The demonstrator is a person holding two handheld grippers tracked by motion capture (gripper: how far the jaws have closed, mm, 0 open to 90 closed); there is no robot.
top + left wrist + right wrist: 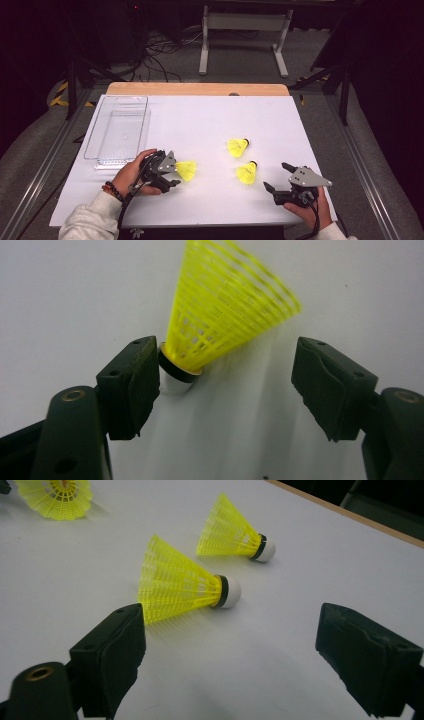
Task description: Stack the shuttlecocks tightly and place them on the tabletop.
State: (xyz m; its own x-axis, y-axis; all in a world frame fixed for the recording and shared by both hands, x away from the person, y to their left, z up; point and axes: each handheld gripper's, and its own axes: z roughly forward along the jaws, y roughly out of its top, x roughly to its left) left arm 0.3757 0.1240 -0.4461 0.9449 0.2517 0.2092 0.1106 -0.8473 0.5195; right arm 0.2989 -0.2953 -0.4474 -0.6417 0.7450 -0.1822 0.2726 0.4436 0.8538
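**Left gripper view: shuttlecock between parted jaws**

My left hand-held gripper (pixel 227 385) stands wide, one pad touching the cork of a yellow shuttlecock (pixel 225 310) at the desk's (pixel 200 125) near left. Feather-light, springy skirt; I'd pinch the firm cork.
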